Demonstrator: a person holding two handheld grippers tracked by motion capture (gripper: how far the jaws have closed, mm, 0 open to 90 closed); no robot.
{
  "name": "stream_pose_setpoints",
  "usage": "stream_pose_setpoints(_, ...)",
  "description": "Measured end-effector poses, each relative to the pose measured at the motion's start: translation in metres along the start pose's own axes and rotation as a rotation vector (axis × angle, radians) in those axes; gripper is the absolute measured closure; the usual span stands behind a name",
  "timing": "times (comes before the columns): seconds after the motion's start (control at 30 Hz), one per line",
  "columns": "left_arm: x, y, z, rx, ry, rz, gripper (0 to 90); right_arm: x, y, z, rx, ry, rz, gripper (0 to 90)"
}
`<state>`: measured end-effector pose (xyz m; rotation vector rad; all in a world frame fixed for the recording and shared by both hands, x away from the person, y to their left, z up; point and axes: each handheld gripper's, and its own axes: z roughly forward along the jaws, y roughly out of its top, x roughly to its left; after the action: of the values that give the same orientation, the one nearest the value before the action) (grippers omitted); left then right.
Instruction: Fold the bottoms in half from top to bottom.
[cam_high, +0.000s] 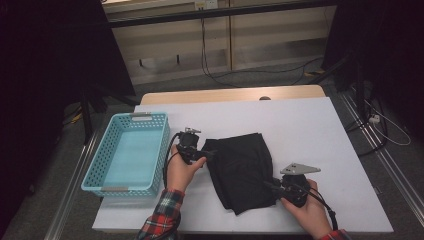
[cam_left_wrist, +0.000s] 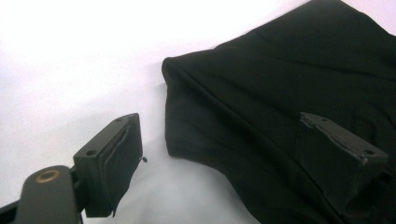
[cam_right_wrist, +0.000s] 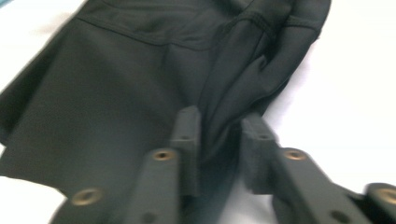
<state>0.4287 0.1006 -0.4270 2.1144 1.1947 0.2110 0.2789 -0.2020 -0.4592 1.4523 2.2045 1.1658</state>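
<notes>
While the cloth (cam_high: 242, 170) lies folded mid-table, the right gripper (cam_high: 274, 185) pinches its 4 o'clock edge. The left gripper (cam_high: 206, 154), jaws spread wide, straddles the cloth's 10 o'clock corner without clamping it. A basket (cam_high: 105, 189) sits at 9 o'clock.

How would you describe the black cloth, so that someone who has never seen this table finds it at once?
Start at the white table and look to the right of the light blue plastic basket. Between the person's two hands lies the folded black fabric garment, flat on the surface. It is the single soft, dark item there; the basket is rigid, perforated and pale.
</notes>
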Motion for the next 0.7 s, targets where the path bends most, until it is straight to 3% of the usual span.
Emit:
stream_pose_setpoints(0.17,-0.001,0.001,0.001,-0.002,-0.004,-0.009,13.9,0.005,0.0,0.001,-0.024,-0.016,-0.035,79.8)
stream_pose_setpoints(0.3,0.002,0.004,0.004,0.003,-0.016,-0.027,12.4,0.002,0.001,0.001,-0.028,0.007,-0.008,81.1)
stream_pose_setpoints(0.43,0.005,0.009,0.007,-0.004,-0.029,-0.031,10.2,0.003,0.002,-0.001,-0.038,0.003,-0.017,81.5)
stream_pose_setpoints(0.7,0.011,0.019,0.022,0.034,-0.007,-0.072,14.6,0.003,0.003,-0.003,-0.052,0.012,-0.019,81.6)
